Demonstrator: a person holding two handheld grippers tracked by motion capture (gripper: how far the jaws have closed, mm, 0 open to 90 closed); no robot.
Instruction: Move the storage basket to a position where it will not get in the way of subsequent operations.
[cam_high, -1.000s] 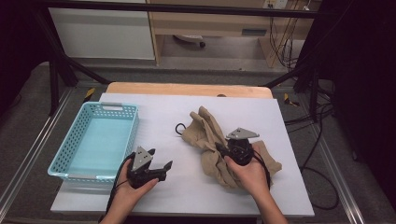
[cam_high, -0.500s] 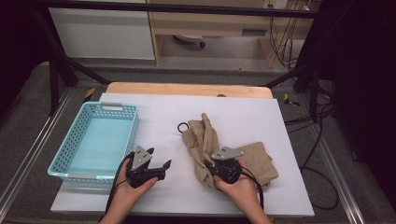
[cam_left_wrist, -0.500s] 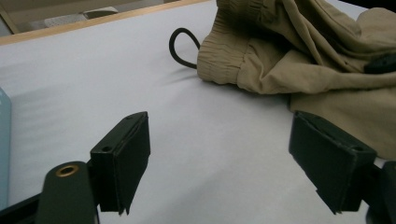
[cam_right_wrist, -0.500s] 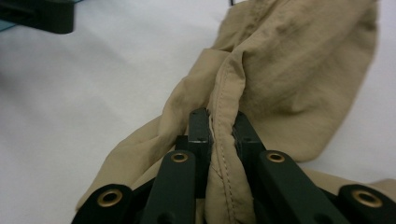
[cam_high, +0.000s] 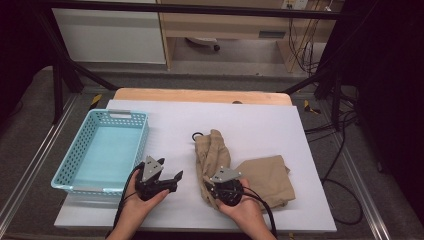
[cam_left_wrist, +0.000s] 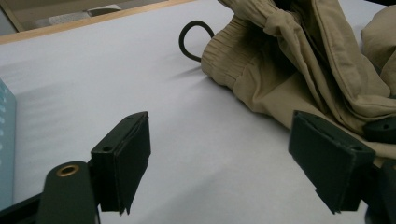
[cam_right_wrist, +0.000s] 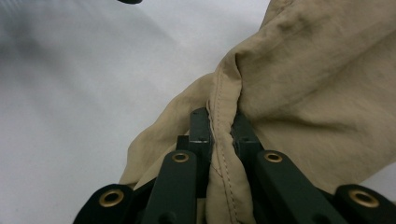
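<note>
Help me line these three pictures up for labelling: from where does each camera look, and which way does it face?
High view: above the person's side, looking forward and down on the table; both hands, left gripper, right gripper.
Left gripper view: on the left gripper, along its open jaws at the tan garment.
Right gripper view: on the right gripper, jaws shut on a garment seam.
Shared: all three show the garment on the white table.

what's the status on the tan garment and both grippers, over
Right gripper shut on a seamed fold of crumpled tan cloth garment. Left gripper open, empty. Perforated turquoise plastic basket aside, nothing blocking.
</note>
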